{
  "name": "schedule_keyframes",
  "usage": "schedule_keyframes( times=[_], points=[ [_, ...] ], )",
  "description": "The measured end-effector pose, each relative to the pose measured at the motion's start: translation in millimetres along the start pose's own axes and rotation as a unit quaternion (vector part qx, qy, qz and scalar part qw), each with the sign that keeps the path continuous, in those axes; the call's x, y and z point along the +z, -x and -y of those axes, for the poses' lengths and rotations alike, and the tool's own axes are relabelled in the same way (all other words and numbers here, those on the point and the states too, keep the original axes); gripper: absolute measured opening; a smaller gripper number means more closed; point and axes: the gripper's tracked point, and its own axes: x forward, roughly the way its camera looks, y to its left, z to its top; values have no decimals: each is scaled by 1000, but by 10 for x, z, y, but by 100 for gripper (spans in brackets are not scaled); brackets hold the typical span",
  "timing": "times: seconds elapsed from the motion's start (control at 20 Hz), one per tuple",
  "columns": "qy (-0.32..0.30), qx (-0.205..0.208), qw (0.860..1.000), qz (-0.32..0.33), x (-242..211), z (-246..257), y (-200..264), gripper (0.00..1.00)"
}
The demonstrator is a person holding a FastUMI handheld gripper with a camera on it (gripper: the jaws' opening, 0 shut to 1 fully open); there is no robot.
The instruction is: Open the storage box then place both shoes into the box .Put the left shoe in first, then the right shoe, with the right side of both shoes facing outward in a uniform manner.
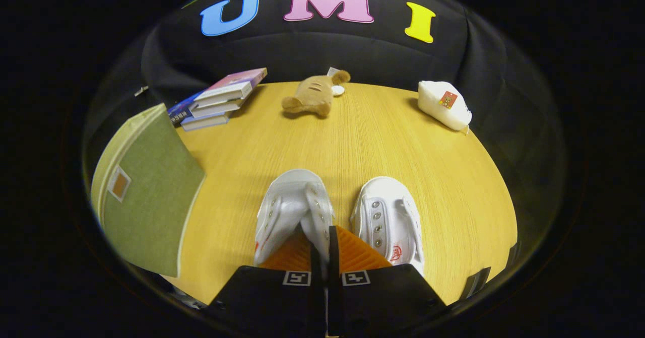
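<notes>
Your tongs (324, 245) look pinched on the left shoe's (292, 212) inner wall (hard to confirm); right shoe (388, 217) sits just beside it. A thin grip could slip before the green storage box (146, 192).

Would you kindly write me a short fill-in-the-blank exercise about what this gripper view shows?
1. The gripper has its fingers closed on the inner wall of one of the ___ white shoes on the table.
2. The held shoe lies between the other shoe and the green storage box, whose lid is ___.
3. Beyond the shoes, the plush toy lies between the white pouch and a stack of ___.

Missing words: two; closed; books
</notes>
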Motion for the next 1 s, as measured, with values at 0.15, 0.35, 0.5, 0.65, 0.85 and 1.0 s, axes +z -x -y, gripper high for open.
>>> schedule_keyframes(
  times=[0.15,0.35,0.5,0.65,0.85,1.0],
  points=[
    [-8,16,1000,22,367,-147,364,8],
    [-21,39,998,33,874,-529,845,8],
    [-45,75,996,15,1113,-1022,1106,8],
    [-78,106,991,-26,1224,-1634,1217,7],
    [-80,116,988,-66,1200,-2344,1043,7],
    [-69,98,986,-118,925,-2720,781,7]
  ],
)
